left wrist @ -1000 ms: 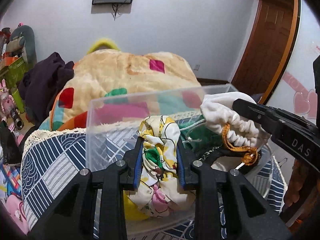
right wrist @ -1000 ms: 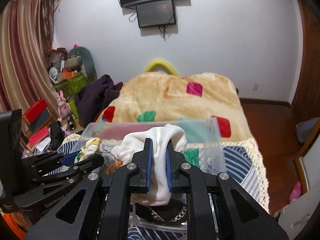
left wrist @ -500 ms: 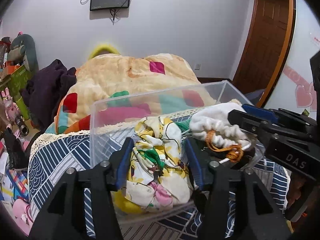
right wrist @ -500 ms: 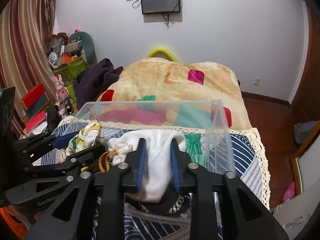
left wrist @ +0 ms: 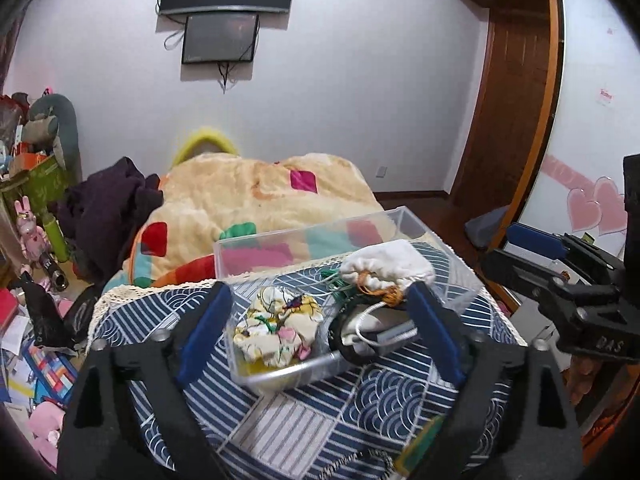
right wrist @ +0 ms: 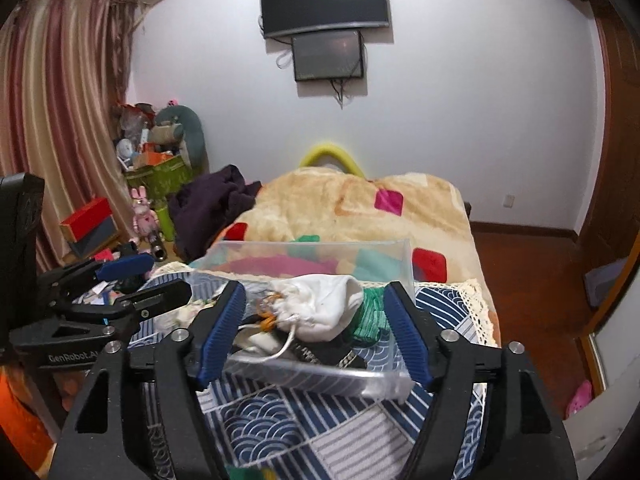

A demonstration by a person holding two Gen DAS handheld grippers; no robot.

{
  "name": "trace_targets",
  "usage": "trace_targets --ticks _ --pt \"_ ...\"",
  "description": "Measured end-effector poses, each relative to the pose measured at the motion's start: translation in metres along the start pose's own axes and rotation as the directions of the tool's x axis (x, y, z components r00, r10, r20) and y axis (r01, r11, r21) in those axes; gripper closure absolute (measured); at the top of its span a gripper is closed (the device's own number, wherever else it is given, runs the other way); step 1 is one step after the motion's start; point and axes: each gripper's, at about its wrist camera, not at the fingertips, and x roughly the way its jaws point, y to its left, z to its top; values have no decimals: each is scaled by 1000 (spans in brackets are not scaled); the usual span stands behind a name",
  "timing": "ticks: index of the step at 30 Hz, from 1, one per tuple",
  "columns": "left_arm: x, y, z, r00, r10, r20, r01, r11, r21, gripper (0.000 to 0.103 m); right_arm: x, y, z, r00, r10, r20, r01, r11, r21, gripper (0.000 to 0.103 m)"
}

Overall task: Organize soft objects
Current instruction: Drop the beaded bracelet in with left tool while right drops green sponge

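A clear plastic box [left wrist: 256,248] [right wrist: 400,256] stands on the blue patterned cloth [left wrist: 304,412]. In it lie a yellow floral cloth bundle [left wrist: 280,328] and a white drawstring pouch [left wrist: 390,268] [right wrist: 324,308], with green fabric [right wrist: 370,316] and dark items beside them. My left gripper [left wrist: 320,332] is open and empty, held back above the box's near side. My right gripper [right wrist: 314,332] is open and empty, its jaws wide on either side of the pouch without touching it. The right gripper also shows at the right edge of the left wrist view [left wrist: 560,276].
The box sits at the foot of a bed with a tan blanket [left wrist: 248,196] and dark clothes [left wrist: 104,208]. Toys and boxes clutter the floor at left [left wrist: 28,320]. A wooden door [left wrist: 516,112] stands at right. Screens hang on the far wall [right wrist: 324,12].
Both grippers opened and let go: the floral bundle and the white pouch now lie in the box. Both grippers pulled back and up from the box.
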Motion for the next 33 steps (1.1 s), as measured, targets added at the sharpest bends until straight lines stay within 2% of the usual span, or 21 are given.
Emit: trace_targets --ticks 2,8,16,22,24,28,33 --pt "-12 -2 -4 1000 0 9 0 1000 0 5 -10 5 -3 1000 4 18 -4 1000 -11 24" --pt "-28 -5 -25 999 -5 -42 6 1000 11 3 -23 13 -23 1000 21 11 -21 999 -25 20" --pt "-16 -5 -70 985 9 -172 -5 1000 23 3 -10 23 -59 996 34 -84 -37 999 -29 20" --pt "1 -1 -105 967 16 -256 -10 1000 25 3 7 31 -92 981 67 -179 -66 998 8 20" --pt "5 3 -115 960 12 -281 -7 1000 19 17 14 32 -100 974 77 -211 -76 997 12 20" --pt "16 9 -131 939 -16 -343 14 1000 -8 36 24 38 -115 961 101 -257 -96 995 32 20" --pt "21 8 -140 929 -56 -366 52 998 -22 67 29 44 -129 954 105 -281 -101 994 28 20"
